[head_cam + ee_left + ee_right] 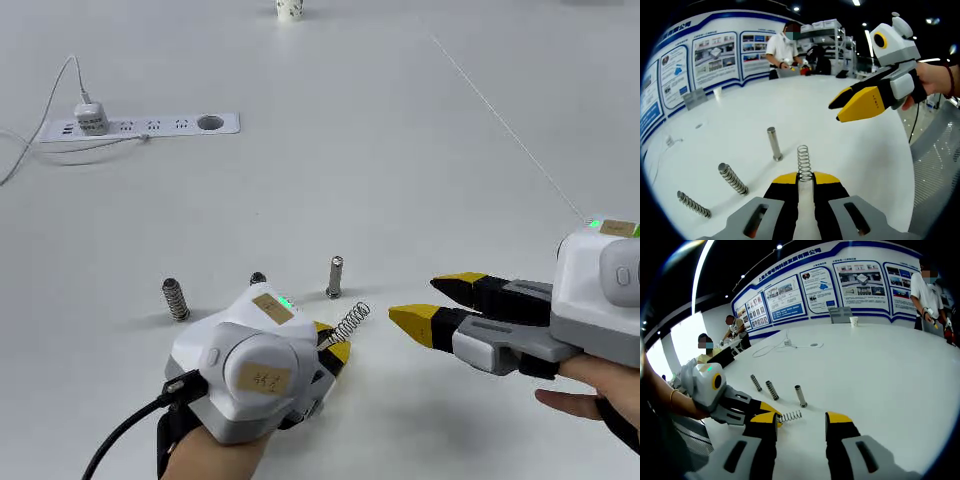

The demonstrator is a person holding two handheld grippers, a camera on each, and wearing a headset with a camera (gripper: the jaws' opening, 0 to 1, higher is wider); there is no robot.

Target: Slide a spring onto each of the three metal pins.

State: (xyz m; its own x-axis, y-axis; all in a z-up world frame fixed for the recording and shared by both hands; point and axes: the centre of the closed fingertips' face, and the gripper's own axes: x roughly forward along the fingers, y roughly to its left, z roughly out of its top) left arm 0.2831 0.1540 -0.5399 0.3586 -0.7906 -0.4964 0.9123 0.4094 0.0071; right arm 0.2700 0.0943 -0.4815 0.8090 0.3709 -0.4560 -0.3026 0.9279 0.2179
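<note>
Mostly behind left tongs (332, 340): middle pin (258, 277).

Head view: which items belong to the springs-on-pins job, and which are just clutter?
Job:
- spring clamped in the left gripper
- bare pin
- middle pin and end pin, each with a spring on
- right gripper, open

Lying about:
- power strip
- charger plugged into it
- paper cup
</note>
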